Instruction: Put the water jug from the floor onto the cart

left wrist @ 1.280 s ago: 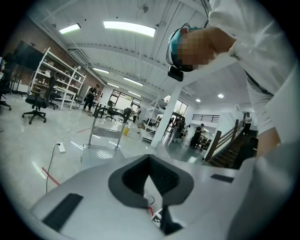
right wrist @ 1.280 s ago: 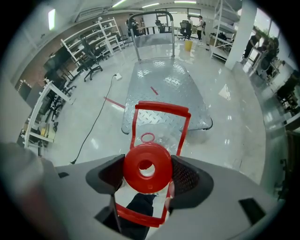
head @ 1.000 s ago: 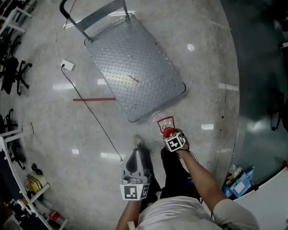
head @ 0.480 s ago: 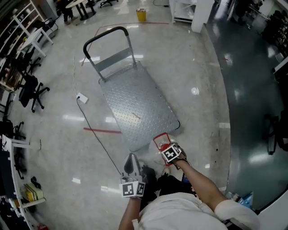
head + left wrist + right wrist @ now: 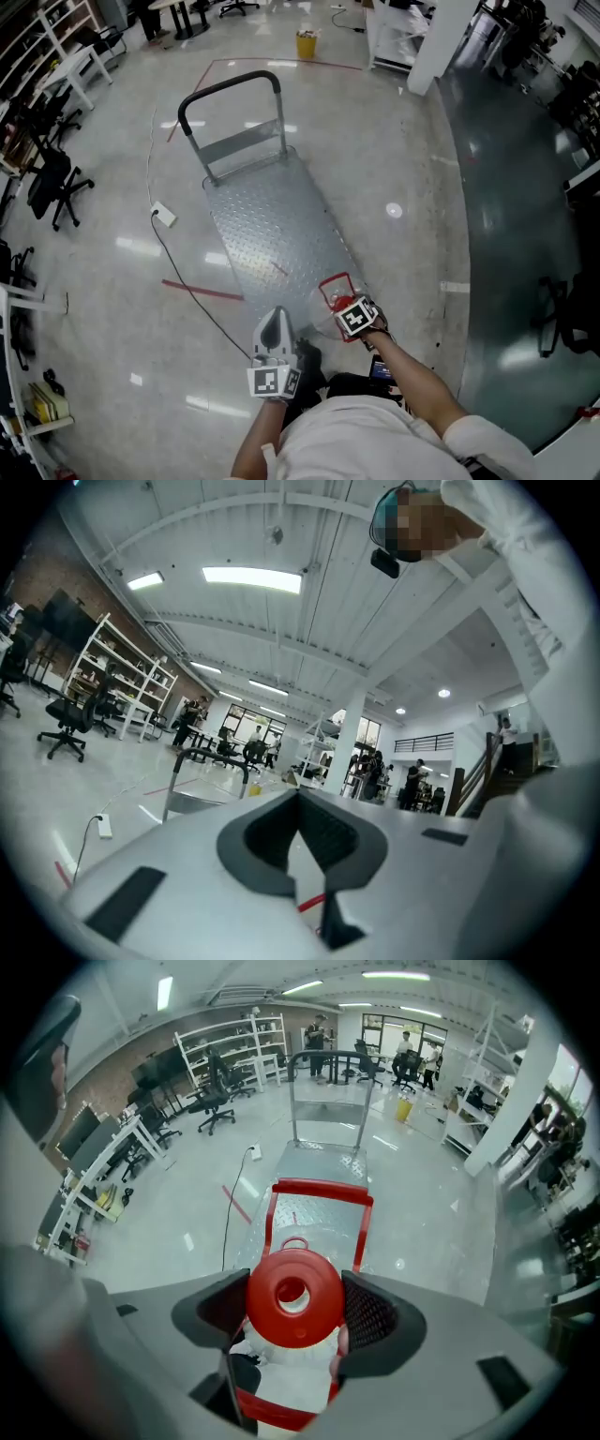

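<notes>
The water jug [image 5: 325, 314] is clear plastic with a red carry frame [image 5: 337, 284] and a red cap [image 5: 294, 1296]. My right gripper [image 5: 349, 307] is shut on the cap and neck, one jaw on each side [image 5: 294, 1311]. In the head view the jug hangs at the near end of the cart [image 5: 272, 234], a grey diamond-plate platform [image 5: 323, 1174] with a black push handle [image 5: 230, 86] at its far end. Whether the jug's base touches anything is hidden. My left gripper [image 5: 275, 319] is shut and holds nothing, to the left of the jug; its jaws meet in the left gripper view [image 5: 300, 844].
A black cable with a white power strip [image 5: 163, 215] runs along the floor left of the cart, crossing a red tape line [image 5: 202, 290]. Office chairs [image 5: 52, 183] and shelving stand at the left. A yellow bin [image 5: 306, 43] sits beyond the cart. Dark glossy flooring [image 5: 525, 234] lies to the right.
The head view has swung up, so the whole cart and its handle now show. My right gripper stays shut on the jug's cap, now nearer the cart's near end. The left gripper stays shut.
</notes>
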Demonstrator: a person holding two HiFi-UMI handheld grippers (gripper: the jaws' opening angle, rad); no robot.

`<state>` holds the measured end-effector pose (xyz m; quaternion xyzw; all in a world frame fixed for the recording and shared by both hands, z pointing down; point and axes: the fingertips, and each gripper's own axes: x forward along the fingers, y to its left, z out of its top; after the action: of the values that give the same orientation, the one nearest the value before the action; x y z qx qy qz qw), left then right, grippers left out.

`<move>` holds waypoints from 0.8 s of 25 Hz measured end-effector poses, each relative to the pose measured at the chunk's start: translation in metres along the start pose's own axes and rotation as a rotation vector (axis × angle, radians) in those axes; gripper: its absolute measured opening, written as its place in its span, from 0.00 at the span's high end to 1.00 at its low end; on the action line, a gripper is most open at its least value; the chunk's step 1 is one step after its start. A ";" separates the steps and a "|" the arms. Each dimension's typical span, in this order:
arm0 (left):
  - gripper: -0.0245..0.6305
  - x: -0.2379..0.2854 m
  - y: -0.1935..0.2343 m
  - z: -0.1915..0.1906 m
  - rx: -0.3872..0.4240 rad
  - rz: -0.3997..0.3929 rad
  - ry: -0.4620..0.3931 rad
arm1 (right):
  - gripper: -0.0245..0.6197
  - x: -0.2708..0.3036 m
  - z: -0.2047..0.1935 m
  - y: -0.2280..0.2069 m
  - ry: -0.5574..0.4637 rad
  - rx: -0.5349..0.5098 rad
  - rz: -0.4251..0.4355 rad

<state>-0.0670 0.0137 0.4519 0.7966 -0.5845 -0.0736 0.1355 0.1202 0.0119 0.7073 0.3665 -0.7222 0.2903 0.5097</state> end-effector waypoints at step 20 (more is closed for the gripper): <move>0.96 0.181 0.105 0.016 0.039 0.130 0.061 | 0.49 0.112 0.231 -0.069 -0.021 -0.033 0.040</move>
<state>-0.1114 -0.1899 0.4758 0.7612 -0.6321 -0.0288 0.1421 0.0323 -0.2359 0.7451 0.3466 -0.7396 0.2844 0.5021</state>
